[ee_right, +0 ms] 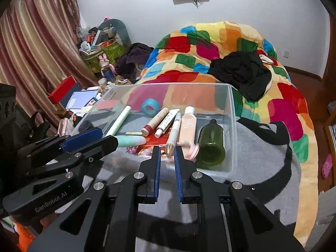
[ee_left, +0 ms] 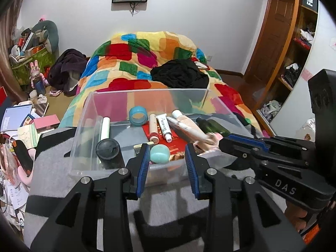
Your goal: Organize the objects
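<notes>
Clear bin (ee_right: 232, 126) held a slim tube (ee_right: 174, 132) lying lengthwise just ahead of the right tongs (ee_right: 167, 153), found narrowly parted and nearer it, while the left tongs (ee_left: 167, 153), spread wide, gripped nothing.

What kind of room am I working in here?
Most likely a lived-in bedroom. A bed under a colourful patchwork blanket fills the middle, striped curtains hang at one side, and a wooden wardrobe stands at the other. The clear bin of toiletries sits on the bed's foot.
</notes>
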`<state>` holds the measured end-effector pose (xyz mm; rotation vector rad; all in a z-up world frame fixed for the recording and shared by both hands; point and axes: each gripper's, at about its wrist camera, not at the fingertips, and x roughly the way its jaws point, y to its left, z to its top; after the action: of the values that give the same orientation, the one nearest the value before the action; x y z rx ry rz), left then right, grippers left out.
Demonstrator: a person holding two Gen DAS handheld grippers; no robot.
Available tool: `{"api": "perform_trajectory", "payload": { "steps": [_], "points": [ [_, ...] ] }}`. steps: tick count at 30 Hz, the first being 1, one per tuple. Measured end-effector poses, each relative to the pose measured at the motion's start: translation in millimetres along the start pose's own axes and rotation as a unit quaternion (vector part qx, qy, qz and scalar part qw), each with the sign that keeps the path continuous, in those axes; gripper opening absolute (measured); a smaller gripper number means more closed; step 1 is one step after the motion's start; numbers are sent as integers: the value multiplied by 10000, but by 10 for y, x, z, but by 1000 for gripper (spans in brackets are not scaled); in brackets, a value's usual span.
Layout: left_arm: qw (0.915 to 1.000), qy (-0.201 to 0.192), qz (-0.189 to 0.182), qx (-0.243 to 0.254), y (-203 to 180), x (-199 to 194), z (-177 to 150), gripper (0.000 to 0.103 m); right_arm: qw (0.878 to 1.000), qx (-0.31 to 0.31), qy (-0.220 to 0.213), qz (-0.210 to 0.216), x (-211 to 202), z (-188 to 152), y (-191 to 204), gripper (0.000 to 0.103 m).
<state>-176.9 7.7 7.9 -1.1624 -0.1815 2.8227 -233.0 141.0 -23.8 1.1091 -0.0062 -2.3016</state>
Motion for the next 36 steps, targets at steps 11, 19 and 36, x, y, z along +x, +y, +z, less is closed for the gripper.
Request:
{"api": "perform_trajectory", "payload": {
  "steps": [11,19,36],
  "points": [
    [9984,-545,119,95,25,-451,-229,61,9995,-110,-300,44,-325,-163,2,18],
    [9969,-741,225,138,87,-580,-438,72,9968,-326,-712,-172,-533,-334,99,44],
    [9956,-876,323,112,67,-608,-671,89,9920,-518,-1090,-384,-636,-638,290,73]
  ]
}}
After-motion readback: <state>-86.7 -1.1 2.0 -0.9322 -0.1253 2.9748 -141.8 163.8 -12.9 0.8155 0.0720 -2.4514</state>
